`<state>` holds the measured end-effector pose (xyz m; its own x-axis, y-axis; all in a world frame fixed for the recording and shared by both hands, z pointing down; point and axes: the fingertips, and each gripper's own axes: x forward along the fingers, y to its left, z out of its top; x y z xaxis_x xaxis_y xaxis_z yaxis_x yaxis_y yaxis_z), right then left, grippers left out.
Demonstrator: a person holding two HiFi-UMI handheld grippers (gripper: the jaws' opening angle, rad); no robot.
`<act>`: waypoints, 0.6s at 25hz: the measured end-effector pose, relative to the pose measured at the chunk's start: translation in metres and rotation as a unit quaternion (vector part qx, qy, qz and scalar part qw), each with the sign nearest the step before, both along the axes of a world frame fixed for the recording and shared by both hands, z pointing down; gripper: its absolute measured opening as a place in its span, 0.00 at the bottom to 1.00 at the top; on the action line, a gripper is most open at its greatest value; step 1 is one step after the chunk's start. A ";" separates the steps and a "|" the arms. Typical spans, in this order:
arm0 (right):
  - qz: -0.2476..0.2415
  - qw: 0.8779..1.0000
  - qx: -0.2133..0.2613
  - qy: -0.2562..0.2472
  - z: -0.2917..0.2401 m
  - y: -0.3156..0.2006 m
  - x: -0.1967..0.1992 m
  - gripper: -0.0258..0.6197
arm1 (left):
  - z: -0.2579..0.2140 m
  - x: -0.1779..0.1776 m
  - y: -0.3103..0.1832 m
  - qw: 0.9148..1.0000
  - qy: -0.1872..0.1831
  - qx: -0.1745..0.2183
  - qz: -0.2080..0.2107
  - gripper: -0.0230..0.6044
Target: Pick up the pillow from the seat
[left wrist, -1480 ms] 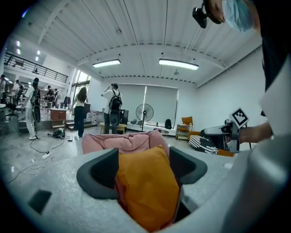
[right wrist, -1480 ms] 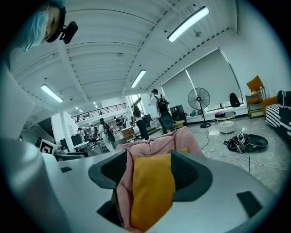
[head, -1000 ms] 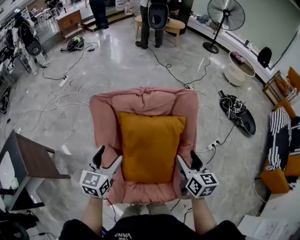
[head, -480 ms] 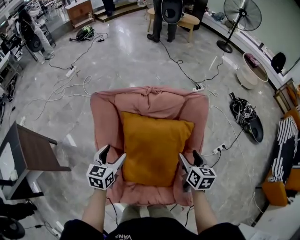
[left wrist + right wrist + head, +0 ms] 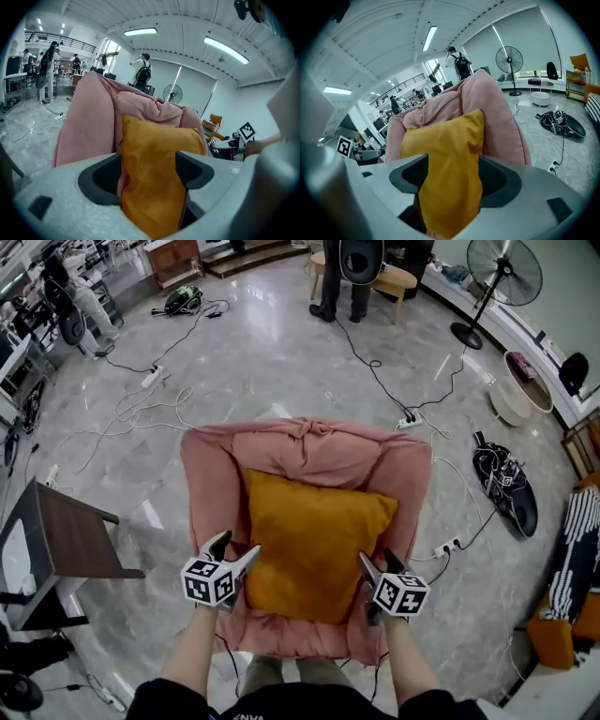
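Observation:
A mustard-yellow pillow lies on the seat of a pink cushioned armchair and leans on its backrest. My left gripper is at the pillow's near-left corner. In the left gripper view the pillow fills the gap between the spread jaws. My right gripper is at the near-right corner. Its jaws stand wide, with the pillow bulging between them in the right gripper view. I see neither pair pinching the fabric. The pillow rests on the seat.
A dark side table stands left of the chair. Cables and a power strip lie on the marble floor. A black bag is on the right, and a standing fan and a person's legs are beyond the chair.
Both grippers have moved forward and inward, from beside the chair's front corners onto the pillow's near corners. The pillow has not moved.

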<state>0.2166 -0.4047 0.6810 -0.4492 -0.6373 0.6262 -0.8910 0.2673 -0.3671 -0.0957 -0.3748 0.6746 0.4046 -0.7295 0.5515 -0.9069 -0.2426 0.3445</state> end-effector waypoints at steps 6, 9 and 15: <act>-0.004 1.000 -0.014 -0.008 0.021 -0.020 -0.002 0.52 | 0.031 0.013 -0.026 0.999 0.022 -0.037 0.011 0.61; -0.011 0.999 -0.026 -0.015 0.031 -0.026 -0.006 0.52 | 0.047 0.018 -0.038 0.998 0.041 -0.057 0.007 0.61; -0.008 0.998 -0.053 -0.037 0.050 -0.031 -0.014 0.52 | 0.074 0.026 -0.053 0.992 0.082 -0.093 0.003 0.61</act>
<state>0.2024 -0.4354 0.7306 -0.5072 -0.5617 0.6537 -0.8558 0.2385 -0.4590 -0.0696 -0.4275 0.7481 0.5035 -0.6190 0.6027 -0.8340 -0.1661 0.5261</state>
